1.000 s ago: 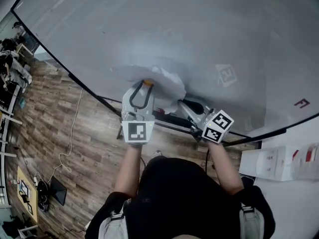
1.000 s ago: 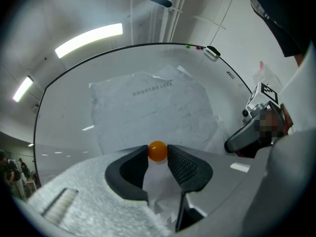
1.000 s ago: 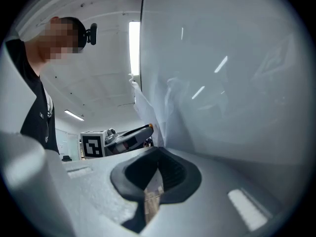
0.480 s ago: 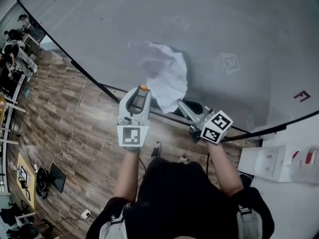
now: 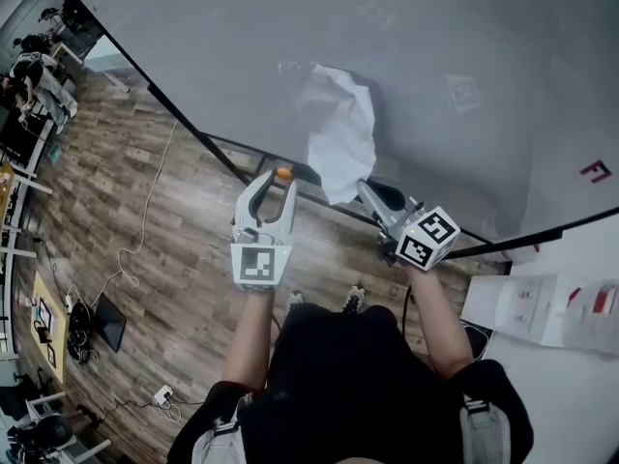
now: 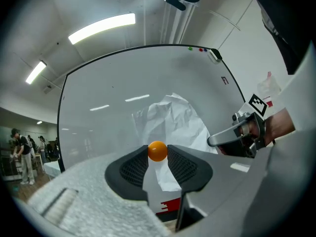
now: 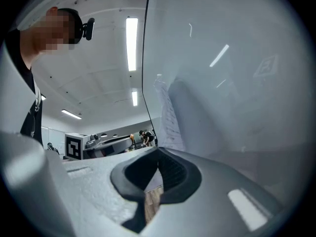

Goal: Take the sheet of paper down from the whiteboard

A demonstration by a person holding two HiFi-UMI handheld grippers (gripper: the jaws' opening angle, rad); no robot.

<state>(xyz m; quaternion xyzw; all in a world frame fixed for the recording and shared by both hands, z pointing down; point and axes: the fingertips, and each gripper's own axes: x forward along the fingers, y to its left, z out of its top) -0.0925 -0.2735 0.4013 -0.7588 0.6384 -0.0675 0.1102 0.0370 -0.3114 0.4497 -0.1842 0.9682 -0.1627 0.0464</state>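
A crumpled white sheet of paper (image 5: 340, 133) stands against the big whiteboard (image 5: 435, 37). My right gripper (image 5: 364, 189) sits at the sheet's lower right edge, shut on it; in the right gripper view (image 7: 158, 157) the paper (image 7: 168, 117) runs up edge-on from the closed jaws. My left gripper (image 5: 282, 175) is held off the board, down and left of the sheet, shut on a small orange magnet (image 6: 157, 150). From the left gripper view the paper (image 6: 173, 122) lies beyond the magnet, with the right gripper (image 6: 213, 142) at its right edge.
The whiteboard's black bottom rail (image 5: 242, 158) runs diagonally above a wood floor (image 5: 145, 220) with a loose cable (image 5: 135, 259). A white cabinet (image 5: 542, 307) stands at the right. Desks and people (image 5: 29, 75) are far left.
My left gripper has drawn back from the sheet with the orange magnet in it. The paper has come loose and unfolded upward, still held by the right gripper.
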